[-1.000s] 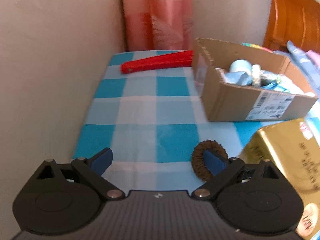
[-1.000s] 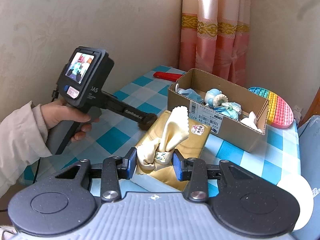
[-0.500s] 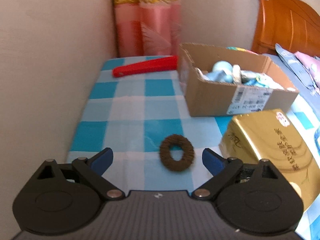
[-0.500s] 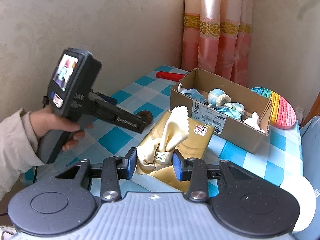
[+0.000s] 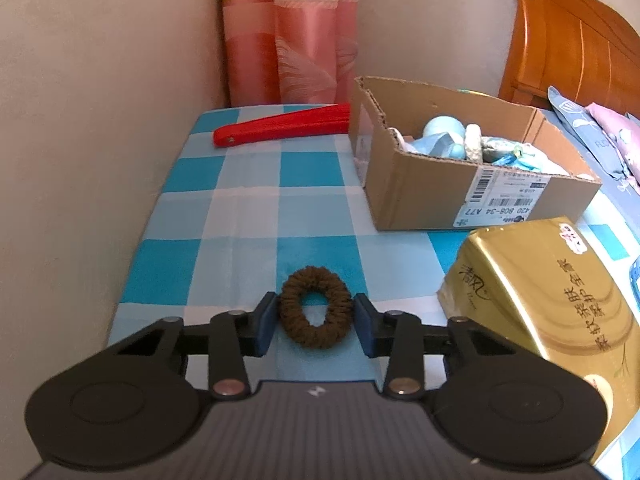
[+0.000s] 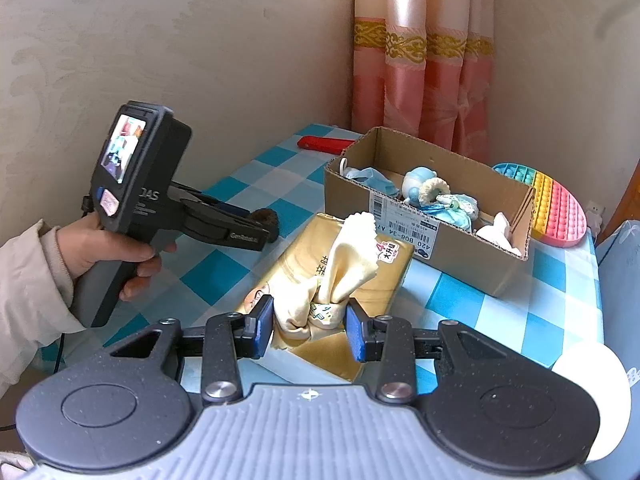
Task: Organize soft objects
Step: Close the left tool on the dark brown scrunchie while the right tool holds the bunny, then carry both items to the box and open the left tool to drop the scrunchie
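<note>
Your left gripper has just been closing, and its pads now squeeze the scrunchie on the cloth. Right gripper holds the rag. Both look ready for the box.

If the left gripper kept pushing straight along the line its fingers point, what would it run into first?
The left gripper already has the brown hair tie between its blue pads; its jaws have just been closing on it. Angled downward, it would probably press into the checkered tablecloth just past the tie, well short of the cardboard box.
</note>
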`<state>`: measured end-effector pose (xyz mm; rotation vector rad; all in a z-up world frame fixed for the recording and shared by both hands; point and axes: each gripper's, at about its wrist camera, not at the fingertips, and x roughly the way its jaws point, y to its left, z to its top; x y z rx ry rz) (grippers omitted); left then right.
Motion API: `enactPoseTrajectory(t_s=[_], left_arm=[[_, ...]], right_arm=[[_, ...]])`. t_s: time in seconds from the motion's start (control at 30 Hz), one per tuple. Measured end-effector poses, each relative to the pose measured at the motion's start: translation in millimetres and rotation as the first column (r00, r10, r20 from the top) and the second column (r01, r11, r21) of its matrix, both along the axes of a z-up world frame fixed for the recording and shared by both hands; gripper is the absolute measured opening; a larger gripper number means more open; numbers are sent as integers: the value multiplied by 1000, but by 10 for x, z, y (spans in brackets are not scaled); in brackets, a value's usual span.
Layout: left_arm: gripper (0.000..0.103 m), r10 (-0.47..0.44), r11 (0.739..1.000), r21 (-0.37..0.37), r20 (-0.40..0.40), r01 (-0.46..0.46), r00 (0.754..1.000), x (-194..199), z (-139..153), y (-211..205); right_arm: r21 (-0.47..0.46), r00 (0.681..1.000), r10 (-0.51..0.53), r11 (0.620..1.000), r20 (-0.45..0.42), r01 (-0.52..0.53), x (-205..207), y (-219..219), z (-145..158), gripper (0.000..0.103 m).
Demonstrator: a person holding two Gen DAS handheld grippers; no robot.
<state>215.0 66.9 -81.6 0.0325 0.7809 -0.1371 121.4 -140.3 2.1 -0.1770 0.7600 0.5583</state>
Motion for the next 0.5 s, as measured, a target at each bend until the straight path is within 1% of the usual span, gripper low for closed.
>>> enactPoseTrajectory(t_s=[0.23,0.4,0.5], left_arm=[[36,-18,1000,-19,26,19,999,-188,174,-17],[36,-42,998,-41,59,44,997,-378,360,-92],[36,-69,996,-47,88,73,994,-459,520,-169]], right_arm=[[1,1000,-17,1000,-16,17,38,-21,-24,42],[6,1000,-26,1000,-12,26,38,-38,-3,42],[8,1000,-29,1000,-4,29,18,-65,16,42]])
